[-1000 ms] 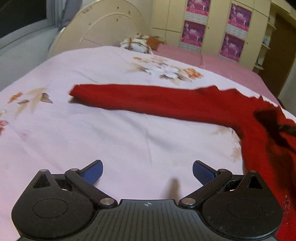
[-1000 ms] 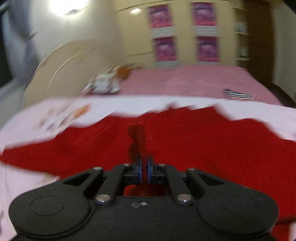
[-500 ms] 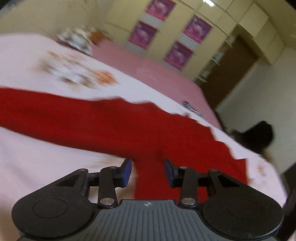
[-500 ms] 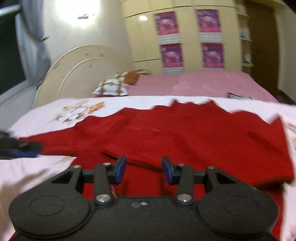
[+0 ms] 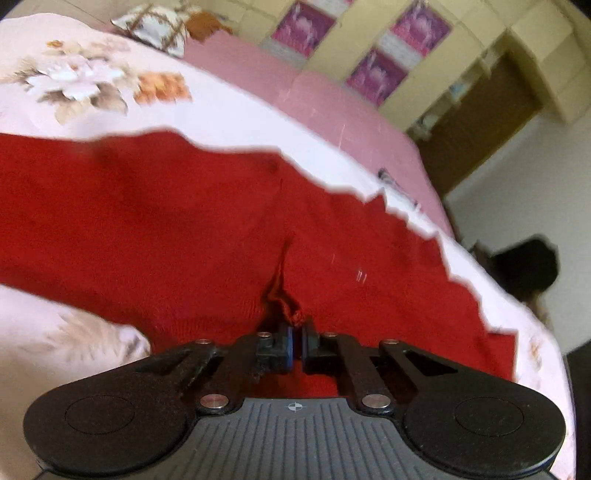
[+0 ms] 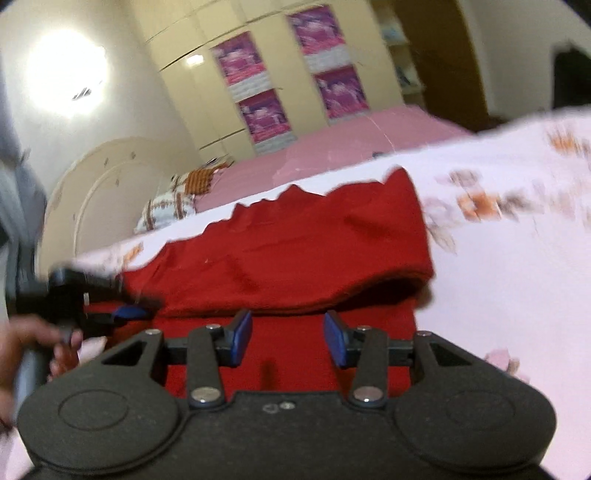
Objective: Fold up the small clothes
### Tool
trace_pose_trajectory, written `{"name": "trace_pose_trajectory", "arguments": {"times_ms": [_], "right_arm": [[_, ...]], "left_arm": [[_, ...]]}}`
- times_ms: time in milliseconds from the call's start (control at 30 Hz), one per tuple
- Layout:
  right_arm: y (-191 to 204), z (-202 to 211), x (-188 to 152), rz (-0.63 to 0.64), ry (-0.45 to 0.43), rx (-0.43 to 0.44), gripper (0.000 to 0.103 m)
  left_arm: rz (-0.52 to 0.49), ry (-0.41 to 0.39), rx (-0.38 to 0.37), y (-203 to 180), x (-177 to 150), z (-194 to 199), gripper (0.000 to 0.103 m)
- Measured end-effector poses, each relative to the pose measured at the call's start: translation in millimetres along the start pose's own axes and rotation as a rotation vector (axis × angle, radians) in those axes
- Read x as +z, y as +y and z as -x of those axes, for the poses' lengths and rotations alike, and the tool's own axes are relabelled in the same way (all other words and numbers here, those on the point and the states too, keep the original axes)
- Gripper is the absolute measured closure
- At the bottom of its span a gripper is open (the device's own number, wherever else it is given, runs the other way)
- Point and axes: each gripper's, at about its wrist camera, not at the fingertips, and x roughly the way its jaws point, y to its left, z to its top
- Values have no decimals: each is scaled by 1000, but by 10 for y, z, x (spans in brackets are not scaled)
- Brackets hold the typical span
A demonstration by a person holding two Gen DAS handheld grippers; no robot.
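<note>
A red knitted sweater [image 5: 166, 221] lies spread across the floral bedsheet [image 5: 221, 110]. My left gripper [image 5: 294, 345] is shut on a small pinch of its fabric, which bunches up just ahead of the pads. In the right wrist view the sweater [image 6: 295, 251] shows a folded layer lying over its lower part. My right gripper [image 6: 288, 341] hovers low over the near red cloth, open, with nothing between its blue pads [image 6: 242, 336]. The left gripper [image 6: 122, 312] appears there at the left edge of the sweater, held by a hand [image 6: 22, 343].
A patterned pillow [image 5: 155, 26] lies at the head of the bed by a cream headboard [image 6: 96, 192]. A pink cover [image 5: 332, 99] stretches beyond the sheet. Wardrobes with purple posters [image 6: 258, 92] line the far wall. A dark shape [image 5: 528, 266] sits past the bed's right edge.
The left gripper swung right over the sweater, dropped onto it and shut on a pinch of fabric. The right gripper let go of the red cloth, opened and rolled.
</note>
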Motion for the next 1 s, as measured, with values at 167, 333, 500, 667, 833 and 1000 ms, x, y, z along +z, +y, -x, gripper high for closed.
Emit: {"name": "trace_pose_trajectory", "arguments": {"times_ms": [167,333,500,667,833,1000], "right_arm": [[-500,17,120,-292,-29,89,42],[-978,-258,112,-648,-9,242,45],[-1199,-473,89,-809,0,261,83],[-1118,-391,134,-664,-28,146,96],[-1018,-451,158,-537,39,70,91],[-896,-131,328,-350,-34,36,74]], "left_arm": [[-97,-80,48,43,154,210,99],[-73,-71,67,175,125,185,99],[-63,-65,74,239,-17,208,99],[-88,-82,111,219,-133,205,99],[-90,-94,103,255,-162,245,96],[-71,-230,162,443,-142,663,83]]}}
